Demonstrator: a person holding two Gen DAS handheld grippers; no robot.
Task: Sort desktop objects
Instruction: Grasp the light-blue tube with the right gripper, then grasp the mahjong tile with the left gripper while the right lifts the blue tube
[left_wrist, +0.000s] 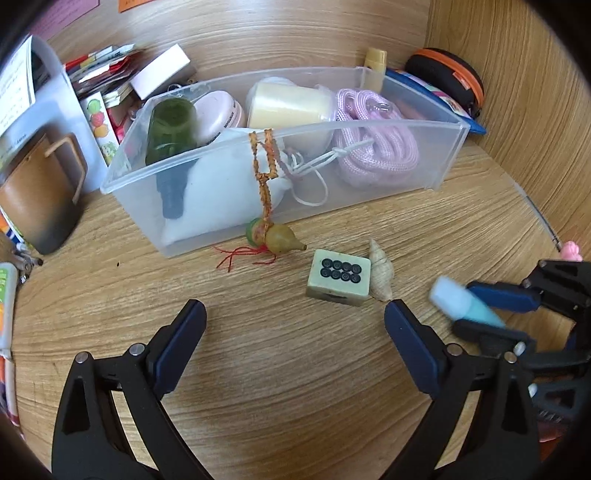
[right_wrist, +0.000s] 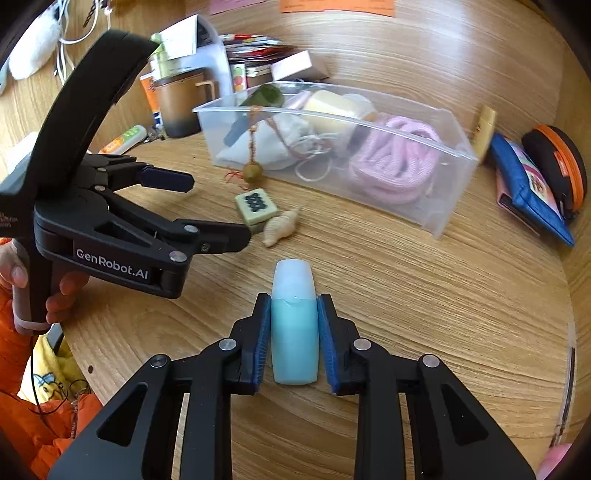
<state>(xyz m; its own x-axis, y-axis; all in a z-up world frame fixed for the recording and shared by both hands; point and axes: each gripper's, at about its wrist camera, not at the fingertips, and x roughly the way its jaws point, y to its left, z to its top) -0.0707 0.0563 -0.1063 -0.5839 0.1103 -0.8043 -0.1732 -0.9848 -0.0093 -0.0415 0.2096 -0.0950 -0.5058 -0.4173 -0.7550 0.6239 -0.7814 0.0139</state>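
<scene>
My right gripper (right_wrist: 294, 306) is shut on a small light-blue bottle (right_wrist: 294, 343) with a frosted cap, held above the wooden desk. In the left wrist view the right gripper (left_wrist: 461, 308) and the bottle (left_wrist: 465, 304) show at the right. My left gripper (left_wrist: 295, 314) is open and empty, just short of a mahjong tile (left_wrist: 338, 277) and a seashell (left_wrist: 380, 275). The left gripper also shows in the right wrist view (right_wrist: 218, 206). A gourd charm (left_wrist: 275, 238) lies on the desk with its cord over the rim of the clear plastic bin (left_wrist: 447, 155).
The bin holds a pink rope (left_wrist: 373, 147), a cream cup (left_wrist: 288, 105), a green bottle (left_wrist: 170, 129) and a white pouch (left_wrist: 218, 188). A brown mug (left_wrist: 40, 195) stands left. A blue pouch (right_wrist: 532, 188) and an orange-trimmed case (right_wrist: 557, 166) lie right of the bin.
</scene>
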